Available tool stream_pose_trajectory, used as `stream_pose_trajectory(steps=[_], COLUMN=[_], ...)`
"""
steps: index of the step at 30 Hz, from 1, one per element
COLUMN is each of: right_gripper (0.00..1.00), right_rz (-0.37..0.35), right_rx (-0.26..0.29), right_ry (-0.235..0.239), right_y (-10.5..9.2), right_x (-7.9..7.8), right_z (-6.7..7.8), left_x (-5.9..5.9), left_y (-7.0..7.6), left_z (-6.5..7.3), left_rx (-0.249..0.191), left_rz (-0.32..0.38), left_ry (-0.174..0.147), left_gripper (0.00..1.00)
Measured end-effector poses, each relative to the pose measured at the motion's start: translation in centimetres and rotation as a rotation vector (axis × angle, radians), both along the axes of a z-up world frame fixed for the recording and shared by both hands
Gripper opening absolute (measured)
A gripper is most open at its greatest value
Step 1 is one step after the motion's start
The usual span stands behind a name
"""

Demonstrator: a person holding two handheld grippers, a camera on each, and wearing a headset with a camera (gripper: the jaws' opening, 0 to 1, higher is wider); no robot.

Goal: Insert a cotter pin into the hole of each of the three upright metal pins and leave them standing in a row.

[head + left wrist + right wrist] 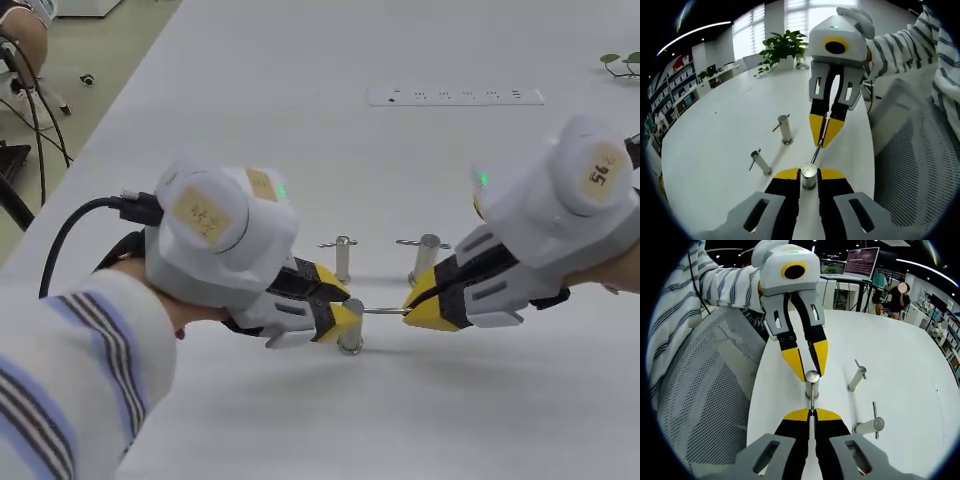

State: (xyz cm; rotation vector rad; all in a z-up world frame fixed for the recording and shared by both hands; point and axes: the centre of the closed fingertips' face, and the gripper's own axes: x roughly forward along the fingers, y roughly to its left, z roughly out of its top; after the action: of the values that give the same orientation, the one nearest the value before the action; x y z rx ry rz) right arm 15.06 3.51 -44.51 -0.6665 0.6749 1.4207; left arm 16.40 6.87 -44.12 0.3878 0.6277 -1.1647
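- While the left gripper [338,306] clamps the nearest metal pin [351,342] upright on the table [300,420], the right gripper [412,306] pinches a cotter pin [384,311], its tip at that pin's hole.
- Next, I judge, a straight, gentle push through.
- Beyond, one far pin [343,258] and a second far pin [427,256] already carry theirs.
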Motion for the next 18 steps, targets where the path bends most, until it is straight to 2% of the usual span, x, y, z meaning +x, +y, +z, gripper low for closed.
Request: stream_pose_trajectory(steps=[14,18], right_gripper=[0.00,0.00], right_rz=[-0.015,0.012], right_rx=[0.041,0.039], right_ry=[0.001,-0.026], right_y=[0.7,1.0], right_x=[0.5,0.3], right_z=[-0.3,-0.2], left_x=[-0.3,-0.3], left_y=[-0.3,-0.3], left_z=[0.4,0.4], left_rx=[-0.018,-0.024], left_rz=[0.014,0.018], left_ry=[0.011,0.019], left_gripper=[0.09,0.09])
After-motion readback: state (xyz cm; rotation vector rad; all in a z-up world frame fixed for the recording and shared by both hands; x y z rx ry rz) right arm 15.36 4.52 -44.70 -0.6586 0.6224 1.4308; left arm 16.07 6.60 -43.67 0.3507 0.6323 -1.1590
